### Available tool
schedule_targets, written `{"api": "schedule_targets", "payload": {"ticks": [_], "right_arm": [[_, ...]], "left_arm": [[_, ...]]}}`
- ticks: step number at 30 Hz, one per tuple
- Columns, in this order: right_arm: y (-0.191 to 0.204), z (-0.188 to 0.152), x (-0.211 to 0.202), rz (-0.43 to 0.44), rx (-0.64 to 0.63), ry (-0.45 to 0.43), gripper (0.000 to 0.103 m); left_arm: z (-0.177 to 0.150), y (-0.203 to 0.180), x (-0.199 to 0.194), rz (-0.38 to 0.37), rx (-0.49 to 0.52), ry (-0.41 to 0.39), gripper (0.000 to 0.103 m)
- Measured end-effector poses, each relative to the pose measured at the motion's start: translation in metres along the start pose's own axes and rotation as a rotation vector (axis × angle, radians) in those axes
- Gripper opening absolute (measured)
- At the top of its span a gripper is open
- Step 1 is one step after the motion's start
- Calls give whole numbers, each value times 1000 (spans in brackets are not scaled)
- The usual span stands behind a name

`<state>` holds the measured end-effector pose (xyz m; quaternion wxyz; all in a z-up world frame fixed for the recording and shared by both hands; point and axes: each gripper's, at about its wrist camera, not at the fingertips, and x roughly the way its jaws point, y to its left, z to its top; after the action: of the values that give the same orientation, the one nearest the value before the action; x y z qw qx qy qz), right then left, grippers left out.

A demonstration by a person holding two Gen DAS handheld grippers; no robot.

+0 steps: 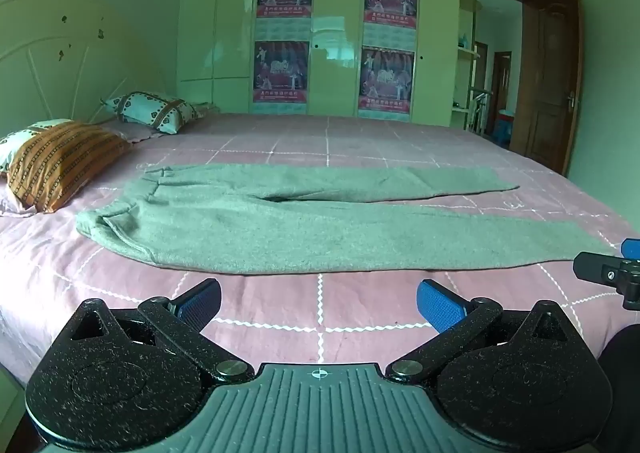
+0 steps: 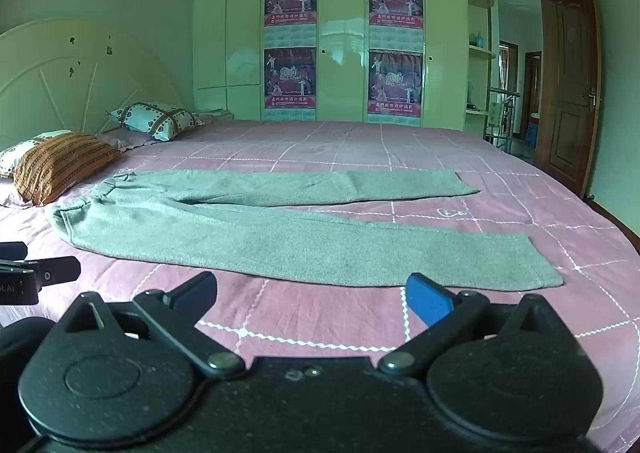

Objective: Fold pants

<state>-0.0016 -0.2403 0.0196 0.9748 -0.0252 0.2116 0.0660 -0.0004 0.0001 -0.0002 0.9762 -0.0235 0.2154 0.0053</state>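
Two grippers hover over the near edge of the bed, both spread wide with nothing between their blue pads: the left gripper [image 1: 319,303] faces the middle of the garment, the right gripper [image 2: 310,299] faces the near leg toward its cuff. The grey pants [image 1: 256,221] lie flat and unfolded across the pink checked bedspread [image 1: 320,317], waistband [image 1: 108,221] at the left near the pillows, legs running right and splayed apart. The cloth looks like soft fleece or knit, light and limp, so it should drape and sag when lifted and may cling a little to the sheet; a pinch at the waistband corner and at the near cuff [image 2: 540,265] would likely give the best control. The orange striped pillow [image 1: 60,165] sits just beside the waistband, crowding the left end. Open bedspread lies far of the pants and to the right.
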Motion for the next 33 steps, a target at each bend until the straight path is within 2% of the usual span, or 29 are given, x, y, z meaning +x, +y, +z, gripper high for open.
{"api": "schedule_targets", "payload": {"ticks": [5,6,33], "right_arm": [[0,0,0,-1,-3,-2,96],[0,0,0,-2,-3,-3,96],[1,0,0,-3,-5,-1,96]], "left_arm": [[4,2,1,5,2,12,103],[-1,-4,-2,17,28,-10,103],[0,-1,0,13,16,16,103]]}}
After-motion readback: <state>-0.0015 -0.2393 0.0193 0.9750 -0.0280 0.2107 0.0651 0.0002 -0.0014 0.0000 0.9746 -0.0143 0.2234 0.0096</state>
